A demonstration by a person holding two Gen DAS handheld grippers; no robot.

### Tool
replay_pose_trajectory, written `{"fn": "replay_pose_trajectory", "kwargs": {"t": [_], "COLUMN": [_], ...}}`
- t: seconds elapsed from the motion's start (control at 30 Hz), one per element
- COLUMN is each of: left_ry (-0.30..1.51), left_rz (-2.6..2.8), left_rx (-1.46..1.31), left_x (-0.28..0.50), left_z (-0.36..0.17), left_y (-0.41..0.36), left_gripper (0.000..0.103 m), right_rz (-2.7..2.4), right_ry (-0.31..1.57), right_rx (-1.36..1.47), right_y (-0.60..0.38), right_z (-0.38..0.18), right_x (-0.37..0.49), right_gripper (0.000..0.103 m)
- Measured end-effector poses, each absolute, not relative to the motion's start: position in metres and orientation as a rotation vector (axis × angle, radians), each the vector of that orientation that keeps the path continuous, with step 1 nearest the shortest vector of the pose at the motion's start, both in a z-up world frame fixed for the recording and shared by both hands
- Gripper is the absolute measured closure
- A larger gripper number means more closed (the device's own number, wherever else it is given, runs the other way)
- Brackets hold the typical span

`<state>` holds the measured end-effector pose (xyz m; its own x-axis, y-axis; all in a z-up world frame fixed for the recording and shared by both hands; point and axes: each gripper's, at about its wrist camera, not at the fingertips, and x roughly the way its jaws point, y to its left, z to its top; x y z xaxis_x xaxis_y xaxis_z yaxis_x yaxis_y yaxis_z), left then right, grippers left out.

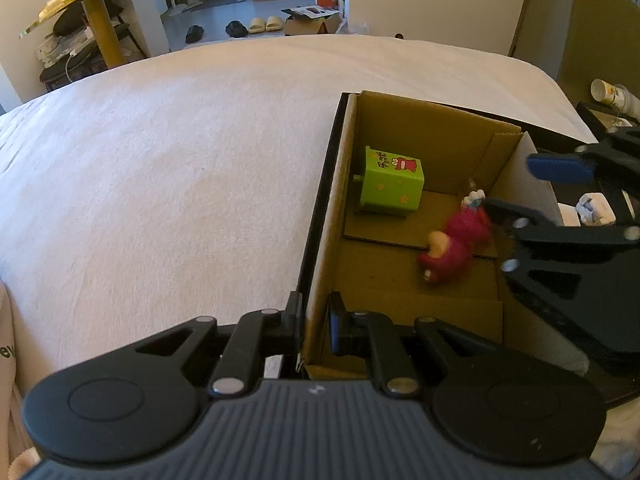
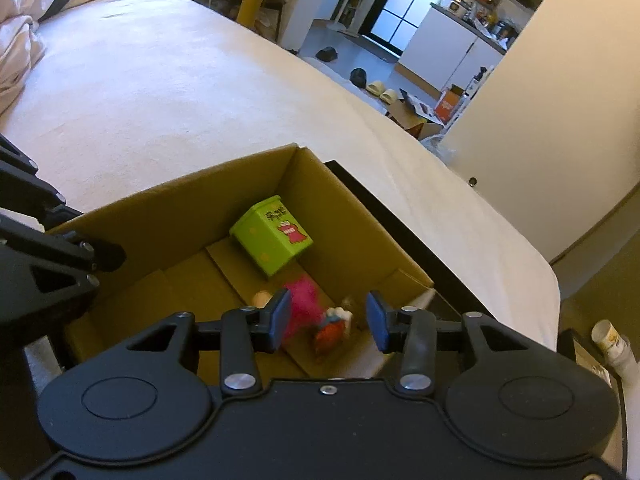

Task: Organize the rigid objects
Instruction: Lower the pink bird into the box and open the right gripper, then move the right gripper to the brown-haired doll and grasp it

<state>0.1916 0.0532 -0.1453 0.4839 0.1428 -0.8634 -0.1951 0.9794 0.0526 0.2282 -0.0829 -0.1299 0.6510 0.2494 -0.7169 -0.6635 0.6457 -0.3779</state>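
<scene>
1. Now the left gripper (image 1: pixel 314 322) is closed on the near wall of the box (image 1: pixel 326 240); one finger stands outside the wall, the other inside.
2. The right gripper (image 2: pixel 328 322) is open above the box; no pad touches anything.
3. Below its jaws lies the pink toy (image 2: pixel 306 304), blurred, on the cardboard floor. It is a pink figure with a cream snout and a small white and red piece at one end.
4. Behind it, near the far corner, the green cube (image 1: pixel 392 186) lies tilted, with a red cartoon creature printed on one face.
5. The box stands on a white bed (image 1: pixel 180 160).
</scene>
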Motion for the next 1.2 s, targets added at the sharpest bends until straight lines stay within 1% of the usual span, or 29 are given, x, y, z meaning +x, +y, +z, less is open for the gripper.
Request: {"fn": "replay_pose_trajectory", "kwargs": {"t": [0.3,0.47,1.2], "left_ry": [1.046,1.047,1.049], "left_rz": [0.208,0.210,0.231], "left_rx": [-0.044,-0.037,0.014], "left_x": [0.191,0.191,0.193], "left_z": [-0.145,-0.145,-0.146], "left_y": [0.052,0.050,0.041], "left_gripper": [0.091,0.091,0.090], "right_rz": [0.513,0.479,0.362], "right_ry": [0.656,0.661,0.751], "right_rx": [-0.628,-0.622,-0.575], "right_y": [-0.115,-0.135,-0.212], "right_z": [-0.110,-0.109,-0.149], "right_x": [0.224,0.225,0.243], "right_gripper": [0.061,0.061,0.061]}}
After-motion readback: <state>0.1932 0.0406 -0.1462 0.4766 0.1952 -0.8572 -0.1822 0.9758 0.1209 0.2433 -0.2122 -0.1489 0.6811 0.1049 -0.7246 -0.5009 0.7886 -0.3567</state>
